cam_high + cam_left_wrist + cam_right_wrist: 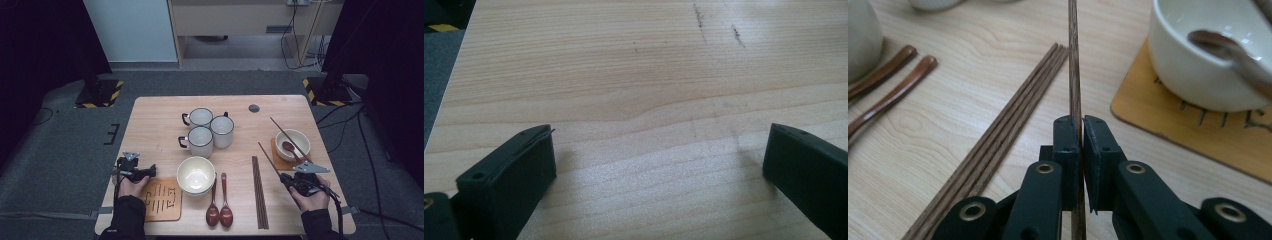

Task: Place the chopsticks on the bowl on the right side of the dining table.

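My right gripper (285,178) (1081,124) is shut on a single brown chopstick (270,160) (1073,60), which points away from it toward the far left, lifted off the table. A bundle of several more chopsticks (259,190) (1013,125) lies on the wood just to its left. To the right, a white bowl (292,142) (1198,65) holding a brown spoon (290,148) (1228,47) sits on a wooden coaster (280,162) (1198,135); another chopstick (282,130) rests across the bowl's rim. My left gripper (147,172) (659,145) stands open over bare table (634,80).
Three white mugs (200,141) cluster at the table's middle. In front of them is a cream bowl (195,175), with two brown spoons (219,205) (888,95) to its right. A second wooden coaster (162,200) lies at the front left beside my left hand.
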`<state>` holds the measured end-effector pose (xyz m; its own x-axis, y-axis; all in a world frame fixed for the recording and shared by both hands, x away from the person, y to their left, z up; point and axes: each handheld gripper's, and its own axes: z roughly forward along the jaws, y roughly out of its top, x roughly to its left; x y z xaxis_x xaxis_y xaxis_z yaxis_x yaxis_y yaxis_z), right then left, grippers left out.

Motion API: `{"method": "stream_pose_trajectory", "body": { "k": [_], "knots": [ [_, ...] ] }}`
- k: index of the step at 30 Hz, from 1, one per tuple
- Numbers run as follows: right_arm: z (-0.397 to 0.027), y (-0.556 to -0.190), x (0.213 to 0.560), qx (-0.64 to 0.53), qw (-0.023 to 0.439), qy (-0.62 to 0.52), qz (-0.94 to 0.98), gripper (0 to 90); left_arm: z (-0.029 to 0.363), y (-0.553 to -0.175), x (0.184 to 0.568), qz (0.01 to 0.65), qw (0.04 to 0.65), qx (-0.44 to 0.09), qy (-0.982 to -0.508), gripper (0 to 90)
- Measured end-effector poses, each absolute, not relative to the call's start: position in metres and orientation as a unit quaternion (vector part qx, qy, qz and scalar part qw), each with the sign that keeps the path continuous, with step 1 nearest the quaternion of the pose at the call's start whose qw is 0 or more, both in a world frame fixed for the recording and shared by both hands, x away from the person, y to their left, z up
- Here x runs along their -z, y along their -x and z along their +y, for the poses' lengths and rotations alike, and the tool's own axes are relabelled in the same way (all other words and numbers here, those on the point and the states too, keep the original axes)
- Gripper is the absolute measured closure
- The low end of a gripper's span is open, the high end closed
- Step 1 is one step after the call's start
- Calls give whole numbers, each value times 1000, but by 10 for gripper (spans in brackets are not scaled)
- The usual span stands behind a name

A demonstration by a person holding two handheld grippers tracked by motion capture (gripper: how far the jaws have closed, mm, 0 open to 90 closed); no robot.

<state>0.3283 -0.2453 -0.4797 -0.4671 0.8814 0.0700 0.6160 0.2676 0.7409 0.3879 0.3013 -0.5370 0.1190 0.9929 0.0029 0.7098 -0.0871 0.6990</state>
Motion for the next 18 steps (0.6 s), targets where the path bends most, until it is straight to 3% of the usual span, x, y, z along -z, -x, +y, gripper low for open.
{"method": "stream_pose_trajectory", "body": {
  "k": [18],
  "knots": [
    [-253, -328, 445, -411, 195, -471, 756, 851, 301, -388, 537, 614, 281, -252, -693, 0]
  ]
}}
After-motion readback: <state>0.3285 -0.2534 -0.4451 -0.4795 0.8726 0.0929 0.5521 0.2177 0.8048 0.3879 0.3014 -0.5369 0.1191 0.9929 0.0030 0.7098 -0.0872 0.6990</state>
